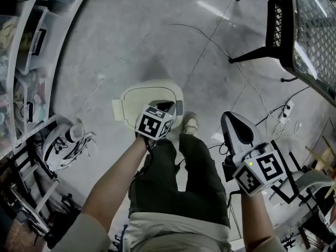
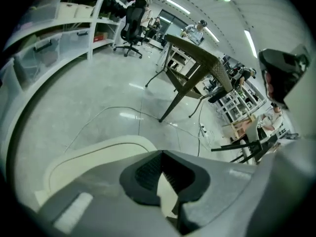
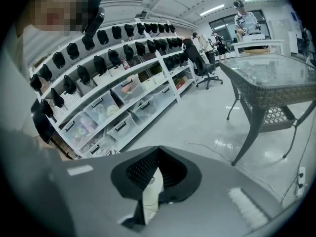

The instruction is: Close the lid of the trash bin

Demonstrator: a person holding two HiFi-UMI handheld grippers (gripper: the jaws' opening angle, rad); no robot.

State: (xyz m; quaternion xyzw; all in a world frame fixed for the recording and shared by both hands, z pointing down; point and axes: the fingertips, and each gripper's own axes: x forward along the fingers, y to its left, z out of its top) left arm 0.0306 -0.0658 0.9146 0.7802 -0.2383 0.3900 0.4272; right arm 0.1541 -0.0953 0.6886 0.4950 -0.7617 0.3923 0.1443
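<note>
The cream trash bin [image 1: 137, 100] stands on the grey floor right in front of the person's feet. From above, its lid [image 1: 144, 94] lies flat on top. My left gripper [image 1: 169, 108] hovers over the bin's near right edge with its jaws shut and empty. In the left gripper view the cream lid [image 2: 94, 154] curves just beneath the closed left gripper [image 2: 162, 155]. My right gripper [image 1: 233, 122] is held off to the right, away from the bin, over the floor. Its jaws meet at the tip in the right gripper view [image 3: 157, 153], holding nothing.
Shelves with clear storage boxes [image 1: 30, 41] line the left side, and a black-and-white bag [image 1: 64, 143] lies at their foot. A wicker table on black legs [image 1: 307, 33] stands at the upper right. Cables and a power strip [image 1: 286, 109] trail across the floor to the right.
</note>
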